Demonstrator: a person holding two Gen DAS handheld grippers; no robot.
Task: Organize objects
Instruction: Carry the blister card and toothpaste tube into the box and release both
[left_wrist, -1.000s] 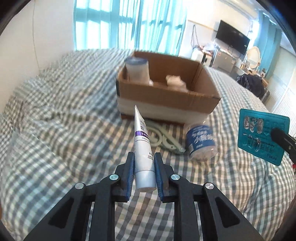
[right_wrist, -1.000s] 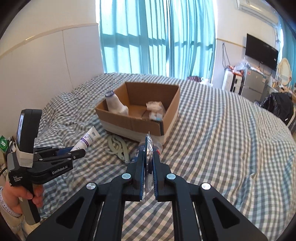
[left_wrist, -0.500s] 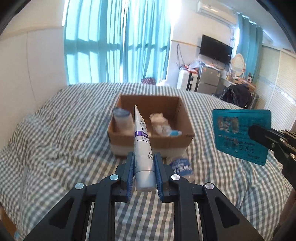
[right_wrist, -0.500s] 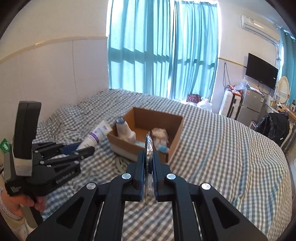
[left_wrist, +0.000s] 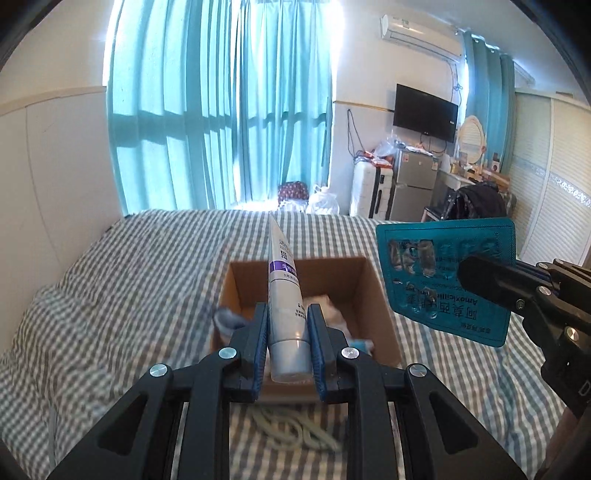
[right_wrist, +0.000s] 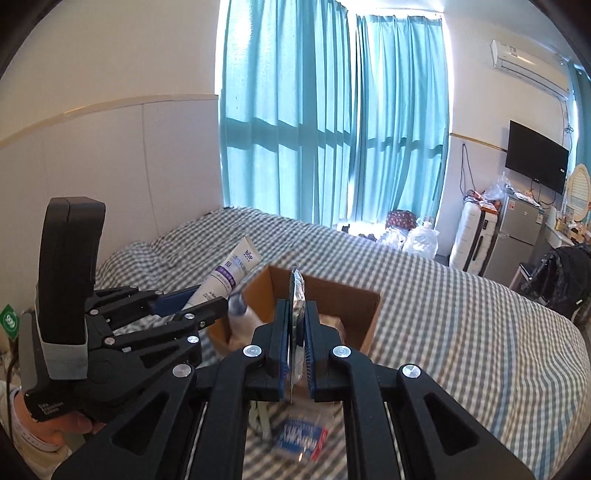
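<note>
Above the box (left_wrist: 373, 291) on the bed (left_wrist: 122, 280), my left claw (left_wrist: 286, 332) pinches a tube (left_wrist: 284, 291); my right claw (right_wrist: 295, 343) clamps a blister pack (left_wrist: 443, 280).

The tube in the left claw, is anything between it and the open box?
Nothing visible blocks it. The tube is held over the box, whose top is open; a bottle and white packets already lie inside.

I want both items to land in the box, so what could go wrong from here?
1. The left gripper pinches the white tube near its cap end, so it may swing or slip.
2. The right gripper clamps the teal blister pack by one edge; it could snag the cardboard box rim.
</note>
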